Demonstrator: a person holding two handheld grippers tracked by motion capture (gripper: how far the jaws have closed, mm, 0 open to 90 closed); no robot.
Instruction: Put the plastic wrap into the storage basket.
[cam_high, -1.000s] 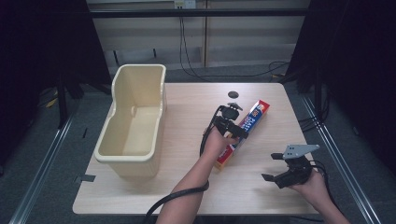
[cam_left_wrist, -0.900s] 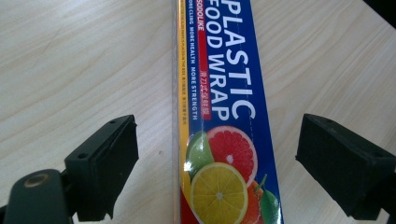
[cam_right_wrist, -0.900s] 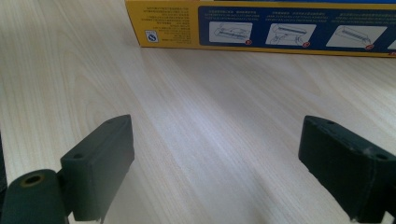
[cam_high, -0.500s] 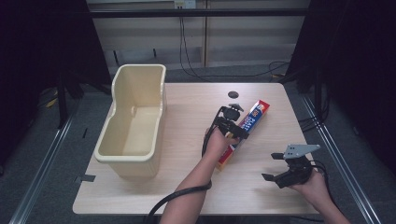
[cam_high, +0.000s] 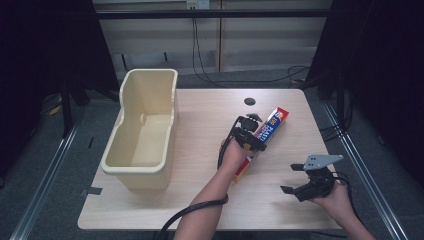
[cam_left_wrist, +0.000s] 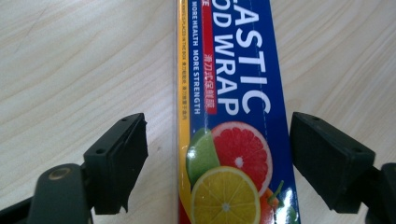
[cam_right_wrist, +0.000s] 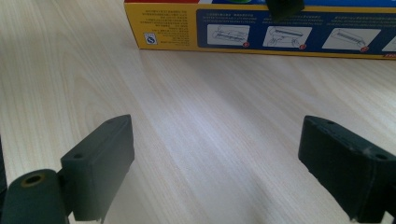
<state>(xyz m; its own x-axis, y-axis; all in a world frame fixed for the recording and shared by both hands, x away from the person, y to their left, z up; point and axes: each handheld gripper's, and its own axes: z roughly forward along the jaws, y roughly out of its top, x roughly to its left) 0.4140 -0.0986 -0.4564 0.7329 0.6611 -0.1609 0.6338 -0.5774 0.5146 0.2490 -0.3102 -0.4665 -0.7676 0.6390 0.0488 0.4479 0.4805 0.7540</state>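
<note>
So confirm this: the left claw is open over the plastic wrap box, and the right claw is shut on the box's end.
Not quite. The left claw is open over the plastic wrap box, but the right claw is open too, over bare table, short of the box. The right gripper view shows this.

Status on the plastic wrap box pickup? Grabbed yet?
Not yet. Done: the left hand-held gripper is lined up over the plastic wrap box, jaws open on either side. In hand: closing on it. Left: grip and lift. The right hand-held gripper is open over bare table.
</note>
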